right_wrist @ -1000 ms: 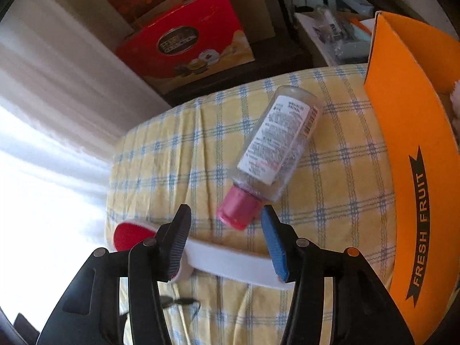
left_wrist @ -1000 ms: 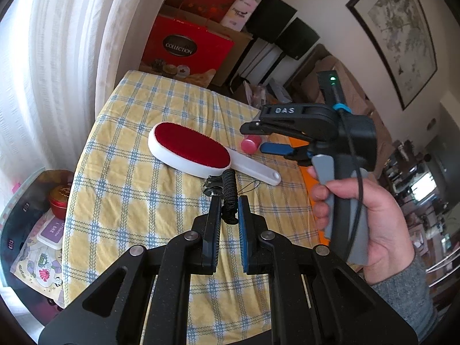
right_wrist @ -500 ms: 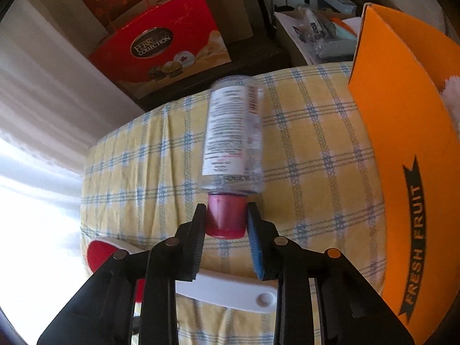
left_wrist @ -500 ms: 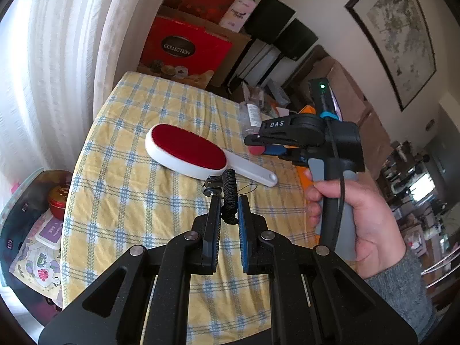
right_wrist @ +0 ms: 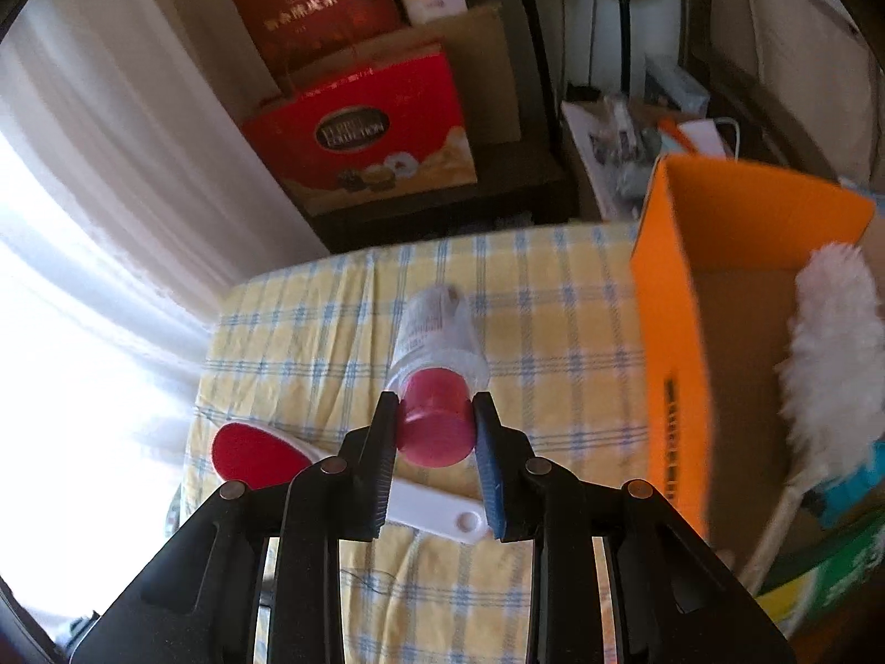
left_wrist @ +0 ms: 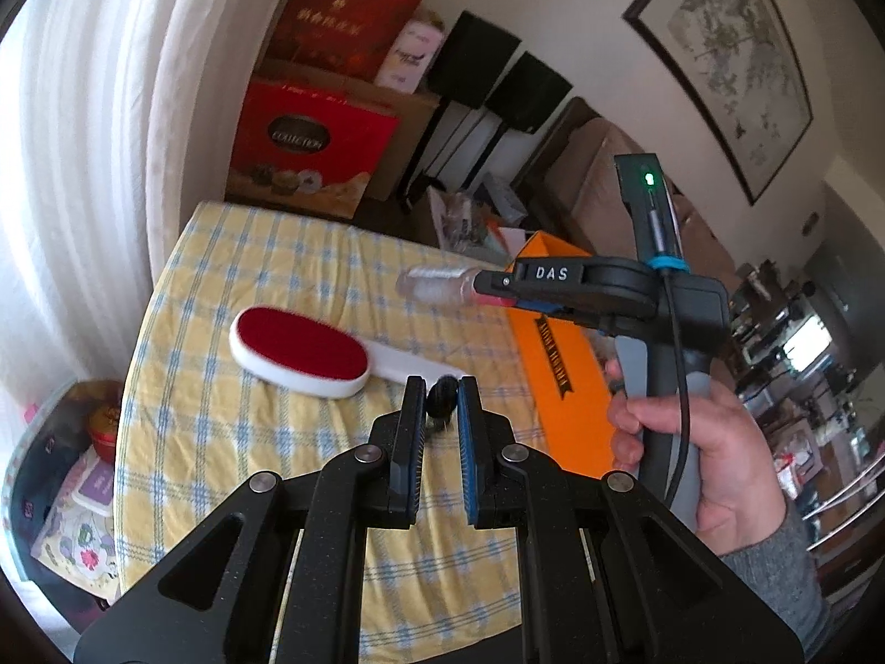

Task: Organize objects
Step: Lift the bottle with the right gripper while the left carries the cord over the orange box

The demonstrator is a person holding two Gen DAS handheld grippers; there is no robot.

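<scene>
Nearest in the right wrist view, my right gripper (right_wrist: 434,431) is clenched on the round pink cap of the clear plastic bottle with a white printed label (right_wrist: 437,326); both pads press the cap's sides. The bottle projects forward from the jaws, clear of the yellow-and-blue checked tablecloth (right_wrist: 553,299). I judge the bottle light and rigid, but the cap is smooth and short, so the body can pivot or slip out if swung. A hold on the labelled barrel would be steadier; with this one I keep moves slow.

My left gripper (left_wrist: 441,406) is closed on a small black coiled cord (left_wrist: 442,399), pinched near the fingertips. It looks soft and very light, so it should handle easily, though any loose end could snag.

Just beyond on the cloth lies the white-handled lint brush with a red velvet oval pad (left_wrist: 301,351), stiff and best taken by its flat handle.

Farther right stands the open orange cardboard box (right_wrist: 669,343), holding a fluffy white duster (right_wrist: 829,343). I judge this the likely destination for the bottle.
</scene>
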